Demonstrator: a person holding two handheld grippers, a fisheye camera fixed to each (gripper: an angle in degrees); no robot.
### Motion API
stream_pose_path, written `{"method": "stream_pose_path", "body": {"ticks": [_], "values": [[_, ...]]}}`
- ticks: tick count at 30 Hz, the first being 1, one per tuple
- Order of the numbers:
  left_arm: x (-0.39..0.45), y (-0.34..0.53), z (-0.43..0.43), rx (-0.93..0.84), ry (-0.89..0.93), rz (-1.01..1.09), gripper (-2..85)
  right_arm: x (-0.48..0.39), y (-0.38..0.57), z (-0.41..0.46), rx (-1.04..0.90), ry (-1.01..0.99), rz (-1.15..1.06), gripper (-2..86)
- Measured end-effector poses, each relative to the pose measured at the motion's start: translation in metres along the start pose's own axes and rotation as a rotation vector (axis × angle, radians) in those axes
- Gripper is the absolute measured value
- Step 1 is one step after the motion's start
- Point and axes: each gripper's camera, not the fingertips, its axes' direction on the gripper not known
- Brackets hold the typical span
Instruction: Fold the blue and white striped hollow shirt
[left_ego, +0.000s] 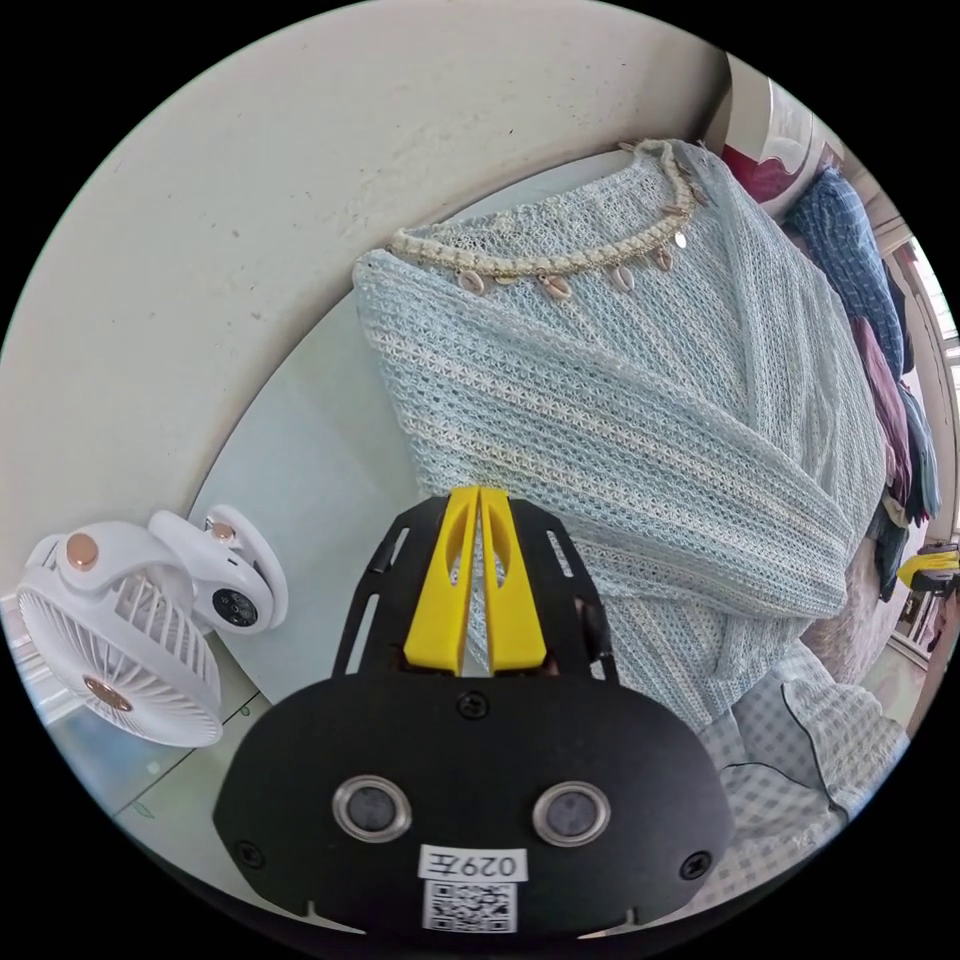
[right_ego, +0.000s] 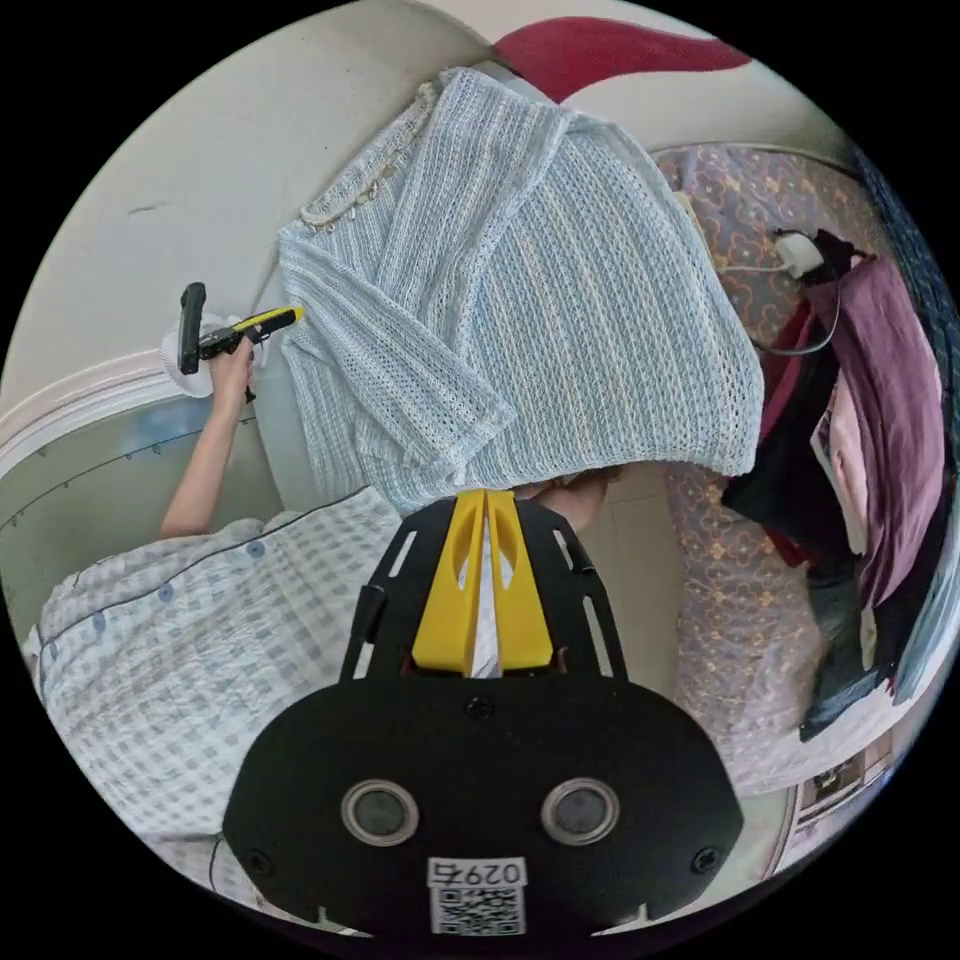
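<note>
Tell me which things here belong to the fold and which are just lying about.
Job:
shirt, spread on the table
left tool, jaws shut at the shirt's edge
right tool, jaws shut at the shirt's hem

Lying about:
fan
clothes pile
patterned cover

Pale blue-and-white striped shirt (left_ego: 640, 400); white fan (left_ego: 120, 640); yellow fingers (left_ego: 452, 570).

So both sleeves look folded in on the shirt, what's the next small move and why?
Probably lift the hem up toward the neckline. Both sleeves already cross the shirt on the table, and the left gripper and right gripper each have jaws closed at its lower edge, so a bottom-to-top fold seems the natural step.
</note>
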Motion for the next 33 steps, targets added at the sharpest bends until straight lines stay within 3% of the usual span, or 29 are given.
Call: {"method": "stream_pose_path", "body": {"ticks": [2,5,12,16,19,23,28,33], "values": [[-0.007,0.000,0.003,-0.018,0.011,-0.001,-1.0,-0.057,-0.023,0.006,-0.019,0.210,-0.125,-0.4],[-0.021,0.009,-0.005,0.012,0.100,-0.034,-0.9,-0.118,-0.043,0.016,-0.030,0.340,-0.272,-0.4],[-0.027,0.067,-0.036,0.125,0.313,-0.031,-0.5,-0.191,-0.067,0.026,-0.035,0.367,-0.427,-0.5],[0.014,0.098,-0.015,0.018,0.509,0.113,5.0,-0.213,-0.079,0.028,-0.059,0.351,-0.469,-0.5],[0.048,0.114,0.003,-0.038,0.488,0.137,10.3,-0.225,-0.087,0.028,-0.068,0.375,-0.500,-0.5],[0.083,0.117,0.022,-0.113,0.396,0.165,11.2,-0.238,-0.097,0.028,-0.097,0.412,-0.546,-0.5],[0.090,0.110,0.037,-0.142,0.409,0.124,11.3,-0.248,-0.109,0.026,-0.110,0.440,-0.585,-0.1],[0.096,0.105,0.046,-0.158,0.346,0.087,11.4,-0.223,-0.132,0.028,-0.159,0.256,-0.482,2.8]]}}
